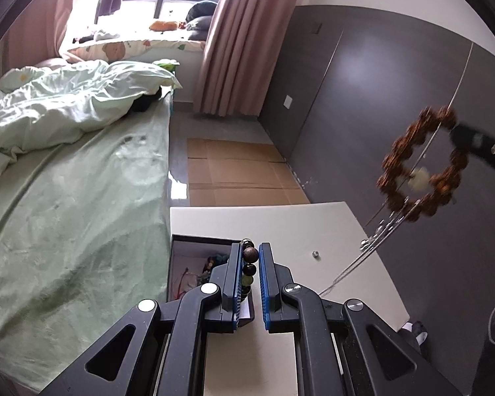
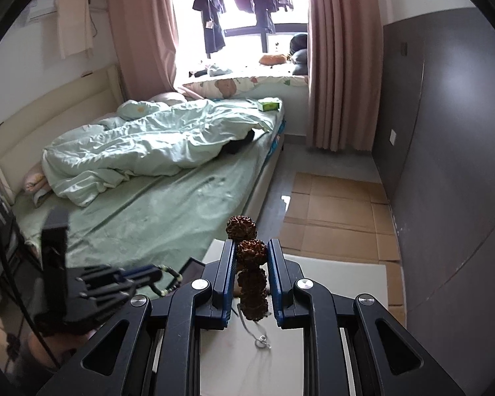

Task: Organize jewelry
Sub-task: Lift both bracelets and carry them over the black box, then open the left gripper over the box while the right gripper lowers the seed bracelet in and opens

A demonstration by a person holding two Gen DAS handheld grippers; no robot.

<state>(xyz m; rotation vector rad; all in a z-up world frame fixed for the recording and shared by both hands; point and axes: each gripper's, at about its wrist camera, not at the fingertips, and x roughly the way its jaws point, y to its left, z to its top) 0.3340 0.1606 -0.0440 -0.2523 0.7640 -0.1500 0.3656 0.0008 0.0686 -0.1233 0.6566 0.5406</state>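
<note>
Left hand-held gripper (image 1: 250,257) has its blue pads nearly together, pinching a bracelet of smooth round beads (image 1: 250,254), dark brown, black and greenish, which hangs down between the fingers above the white surface (image 1: 297,227). Just below and to the left of it sits an open dark jewelry box (image 1: 181,264) at the surface's near-left corner, with a tangle of small pieces and a thin red cord inside. Right hand-held gripper (image 2: 251,254) is closed to a narrow gap on a bracelet of rough, knobbly brown seed beads (image 2: 251,250); one bead stands above the fingertips and the rest dangle between the fingers. From the left wrist view this seed loop (image 1: 422,165) hangs in the air, well apart from the box. A thin silver chain (image 2: 262,341) lies on the surface beneath the right gripper. Beside the surface is a bed (image 1: 66,198) with a green sheet
</note>
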